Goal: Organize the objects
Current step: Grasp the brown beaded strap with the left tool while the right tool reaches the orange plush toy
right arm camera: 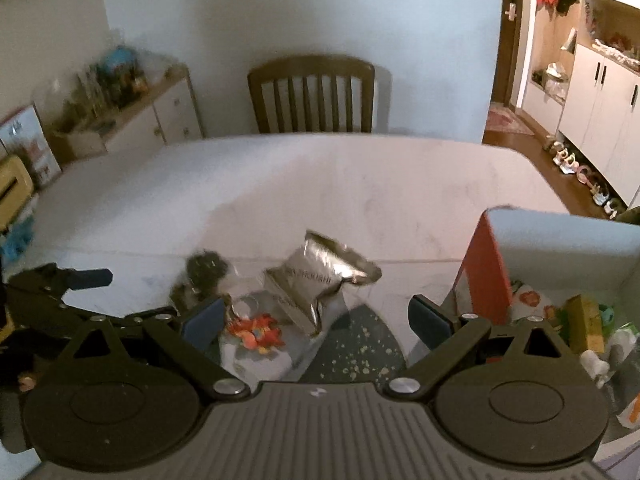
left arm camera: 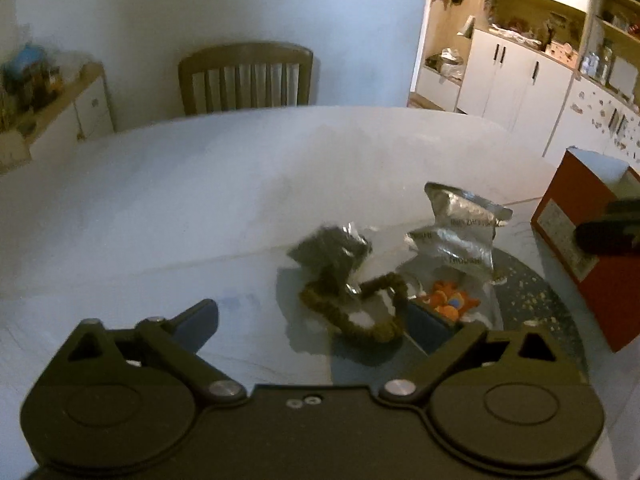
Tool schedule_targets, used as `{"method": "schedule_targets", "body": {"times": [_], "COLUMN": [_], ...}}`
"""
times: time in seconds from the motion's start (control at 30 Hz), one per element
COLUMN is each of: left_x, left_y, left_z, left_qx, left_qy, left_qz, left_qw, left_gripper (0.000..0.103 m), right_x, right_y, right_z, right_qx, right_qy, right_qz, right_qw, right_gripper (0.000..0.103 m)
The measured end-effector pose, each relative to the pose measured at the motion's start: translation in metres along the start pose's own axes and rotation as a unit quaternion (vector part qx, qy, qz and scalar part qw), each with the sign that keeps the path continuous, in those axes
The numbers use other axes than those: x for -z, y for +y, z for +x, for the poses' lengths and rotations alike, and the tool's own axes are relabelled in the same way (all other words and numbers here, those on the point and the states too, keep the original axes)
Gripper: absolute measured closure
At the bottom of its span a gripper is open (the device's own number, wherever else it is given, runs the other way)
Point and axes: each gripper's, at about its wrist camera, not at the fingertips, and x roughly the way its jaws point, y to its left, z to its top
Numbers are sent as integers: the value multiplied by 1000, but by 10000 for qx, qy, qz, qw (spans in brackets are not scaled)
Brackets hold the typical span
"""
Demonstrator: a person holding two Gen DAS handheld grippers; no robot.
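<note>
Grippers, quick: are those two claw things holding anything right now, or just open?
Left gripper: open, holding nothing.
Right gripper: open, holding nothing.

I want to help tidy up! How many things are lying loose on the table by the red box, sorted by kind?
Silver foil packets: 2, one leaning over the other
Dark crumpled pouch: 1
Brown scrunchie loop: 1
Orange toy on a clear bag: 1
Total: 5, not counting what is already inside the red box.
</note>
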Motion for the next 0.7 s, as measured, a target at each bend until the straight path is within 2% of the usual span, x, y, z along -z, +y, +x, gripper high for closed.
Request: {"method": "schedule_targets", "body": {"times": [0.1, 0.2, 0.23, 0.33, 0.5, 0.6, 0.67, 0.7], "left_x": [3, 3, 3, 2, 0, 0, 1, 1], "left_y": [0, 0, 1, 2, 2, -1, 1, 3], "left_z": [8, 16, 18, 20, 29, 30, 30, 31], "left_qx": [-66, -41, -13, 56, 112, 50, 78, 91], "left_qy": [57, 150, 165, 175, 265, 234, 196, 179], "left_qz": [-148, -246, -285, -409, -527, -468, -513, -555], "left_qw": [9999, 9996, 9995, 9990, 9982, 9986, 9985, 9983], "left_gripper": [18, 28, 29, 33, 44, 45, 51, 54], "right_x": [8, 12, 13, 16, 17, 14, 14, 13], "right_y": [5, 9, 10, 12, 7, 9, 14, 17], "right_z": [21, 42, 47, 62, 72, 75, 80, 84], "right_qx": [-67, -159, -177, -286, -256, -427, -565, -612], "right_qy": [184, 463, 526, 743, 803, 797, 844, 879], "right_qz": [-86, -51, -55, -124, -85, -129, -268, -353], "right_qw": [9998, 9988, 9984, 9967, 9964, 9958, 9945, 9936], "right_gripper": [5, 10, 17, 28, 29, 29, 30, 36]}}
